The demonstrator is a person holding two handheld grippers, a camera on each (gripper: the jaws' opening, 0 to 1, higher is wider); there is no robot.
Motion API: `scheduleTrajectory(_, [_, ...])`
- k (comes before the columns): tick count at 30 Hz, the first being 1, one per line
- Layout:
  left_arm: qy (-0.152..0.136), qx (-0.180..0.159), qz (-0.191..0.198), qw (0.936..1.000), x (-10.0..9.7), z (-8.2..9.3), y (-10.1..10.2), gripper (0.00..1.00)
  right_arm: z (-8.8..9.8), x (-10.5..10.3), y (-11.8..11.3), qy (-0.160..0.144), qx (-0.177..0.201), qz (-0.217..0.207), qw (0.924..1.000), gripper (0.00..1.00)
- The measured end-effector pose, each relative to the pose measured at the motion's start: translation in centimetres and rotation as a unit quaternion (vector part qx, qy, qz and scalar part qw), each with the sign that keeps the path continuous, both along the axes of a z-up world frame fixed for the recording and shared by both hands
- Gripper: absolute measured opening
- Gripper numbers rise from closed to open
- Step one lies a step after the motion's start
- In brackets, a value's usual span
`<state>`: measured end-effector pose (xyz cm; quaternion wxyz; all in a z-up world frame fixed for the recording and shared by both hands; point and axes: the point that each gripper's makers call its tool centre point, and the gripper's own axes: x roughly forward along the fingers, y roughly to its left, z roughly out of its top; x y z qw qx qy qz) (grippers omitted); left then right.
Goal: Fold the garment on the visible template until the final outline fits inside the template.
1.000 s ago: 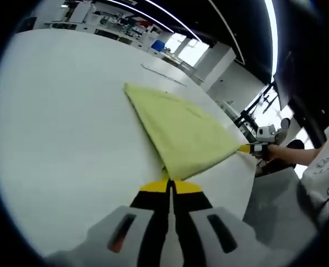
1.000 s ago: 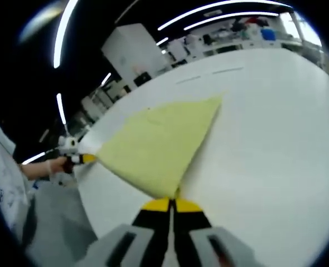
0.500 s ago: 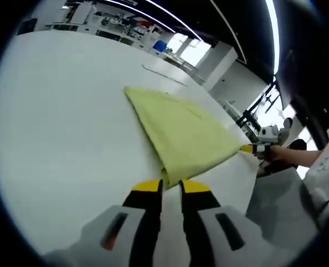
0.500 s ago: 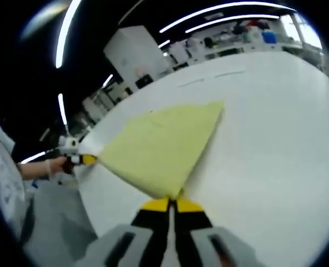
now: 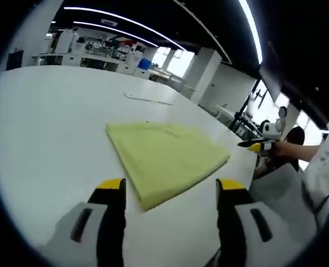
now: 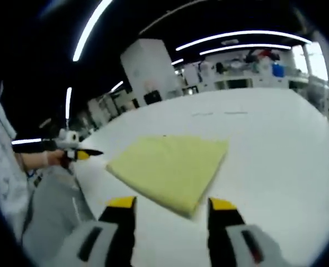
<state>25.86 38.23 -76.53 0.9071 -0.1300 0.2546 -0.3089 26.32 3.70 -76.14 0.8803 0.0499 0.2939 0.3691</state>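
Both grippers, left gripper (image 5: pixel 171 192) and right gripper (image 6: pixel 172 209), stand wide open and empty near the folded yellow garment (image 5: pixel 164 157) by the table (image 5: pixel 42 122) edge; regrasping carelessly could unfold it.

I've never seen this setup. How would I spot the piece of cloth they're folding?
Start with the big white table that runs towards the lit workbenches at the back of the room. Near its front edge, just beyond the yellow-tipped jaws, which stand open, lies the folded garment. It is a flat pale yellow piece, the one coloured patch on the white top.
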Motion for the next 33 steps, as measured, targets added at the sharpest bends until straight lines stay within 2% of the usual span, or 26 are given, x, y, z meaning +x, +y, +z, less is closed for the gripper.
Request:
scheduleTrajectory(3, [-0.013,0.001,0.010,0.9999,-0.2,1.0,-0.2,0.75,0.4,-0.2,-0.4,-0.013,-0.010,-0.006,0.9998,0.80])
scheduleTrajectory(5, [-0.026,0.009,0.016,0.9995,-0.3,1.4,-0.3,0.86,0.5,0.1,-1.0,-0.016,-0.014,-0.016,0.9996,0.91])
scheduleTrajectory(7, [-0.024,0.012,0.020,0.9994,-0.7,1.5,-0.5,0.99,0.7,-0.1,-1.5,-0.020,-0.016,-0.025,0.9993,0.99])
scheduleTrajectory(8, [-0.015,0.013,0.017,0.9997,-1.0,1.3,-0.5,0.97,0.8,-0.4,-1.7,-0.018,-0.019,-0.028,0.9993,0.99])
scheduleTrajectory(9, [-0.014,0.011,0.020,0.9996,-1.2,1.4,-0.7,0.99,0.8,-0.4,-2.0,-0.020,-0.020,-0.035,0.9990,0.99])
scheduleTrajectory(13, [-0.015,0.013,0.013,0.9997,-2.1,1.2,-1.4,0.99,1.2,-1.1,-2.6,-0.024,-0.018,-0.048,0.9984,0.99])
scheduleTrajectory(22, [-0.010,0.001,0.014,0.9998,-3.2,1.5,-3.5,0.99,2.0,-2.8,-3.4,-0.027,-0.016,-0.042,0.9986,0.99])
scheduleTrajectory(29, [-0.011,-0.007,0.032,0.9994,-4.1,3.3,-6.3,0.99,2.9,-3.0,-4.3,-0.023,-0.003,-0.035,0.9991,0.99])
scheduleTrajectory(33, [-0.011,-0.009,0.045,0.9989,-4.2,4.3,-6.7,0.99,3.6,-2.9,-4.6,-0.029,0.005,-0.029,0.9991,0.99])
